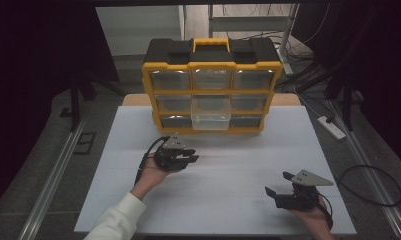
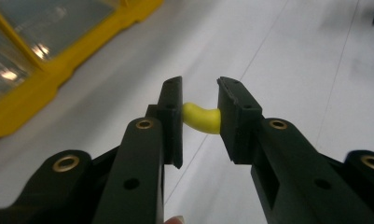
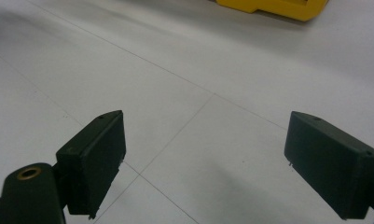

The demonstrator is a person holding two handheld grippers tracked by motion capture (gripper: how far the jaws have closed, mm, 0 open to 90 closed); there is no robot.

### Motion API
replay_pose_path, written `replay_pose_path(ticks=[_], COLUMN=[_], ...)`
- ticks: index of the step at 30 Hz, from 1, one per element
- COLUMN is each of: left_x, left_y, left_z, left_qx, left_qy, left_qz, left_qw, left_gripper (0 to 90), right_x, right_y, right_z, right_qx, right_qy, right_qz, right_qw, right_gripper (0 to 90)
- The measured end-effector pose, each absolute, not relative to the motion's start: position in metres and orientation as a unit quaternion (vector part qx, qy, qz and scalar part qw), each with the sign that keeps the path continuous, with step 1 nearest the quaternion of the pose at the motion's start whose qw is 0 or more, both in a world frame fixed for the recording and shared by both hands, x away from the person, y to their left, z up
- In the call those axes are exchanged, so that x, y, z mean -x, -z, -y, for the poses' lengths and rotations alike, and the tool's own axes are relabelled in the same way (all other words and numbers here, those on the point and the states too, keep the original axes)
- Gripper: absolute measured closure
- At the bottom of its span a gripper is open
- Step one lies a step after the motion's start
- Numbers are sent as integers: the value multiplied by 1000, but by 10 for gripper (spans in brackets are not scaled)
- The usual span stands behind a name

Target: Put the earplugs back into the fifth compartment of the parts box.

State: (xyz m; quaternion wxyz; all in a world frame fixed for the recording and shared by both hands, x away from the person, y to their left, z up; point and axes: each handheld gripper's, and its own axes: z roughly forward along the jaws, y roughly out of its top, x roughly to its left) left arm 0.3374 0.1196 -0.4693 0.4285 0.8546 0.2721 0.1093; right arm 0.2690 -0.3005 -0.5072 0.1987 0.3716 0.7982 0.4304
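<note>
**Yellow piece held in the left gripper**

Table (image 1: pixel 223 200) is white and flat, with thin lines across it. At the far side stands a yellow and black drawer box (image 1: pixel 211 85). It has clear drawers in three rows, and a yellow handle on its black top. The middle drawer (image 1: pixel 211 114) sticks out toward the near side, past the other drawers. It looks clear, and I cannot tell if anything is in it.

The left gripper (image 1: pixel 193 156) is just near of the drawer box, left of the middle of the table. A hand with a white sleeve (image 1: pixel 117 220) holds it. In the left gripper view, its two black jaws are close together and squeeze a small yellow piece (image 2: pixel 202 118) between them. The piece is smooth and bent like a little curve. It is up off the table, and both jaws touch it. The yellow edge of the drawer box shows at the left of that view.

The right gripper (image 1: pixel 279 183) is at the near right of the table, well apart from the left one. A hand (image 1: pixel 313 216) holds it from below. In the right gripper view (image 3: pixel 205 163), its jaws are wide apart with bare white table between them. A corner of the yellow box shows far off at the top.
</note>
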Motion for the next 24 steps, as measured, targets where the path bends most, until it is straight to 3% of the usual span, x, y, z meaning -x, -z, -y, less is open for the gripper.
replay_pose_path(ticks=[24], left_x=[-320], left_y=[417], left_z=[-146], left_qx=[-793], left_qy=[-162], left_qz=[-281], left_qw=[516], left_gripper=[708], right_x=[-269], right_y=[508], right_z=[300], right_qx=[-373], right_qy=[-429], right_qz=[-798], right_qw=[198], right_gripper=[132])
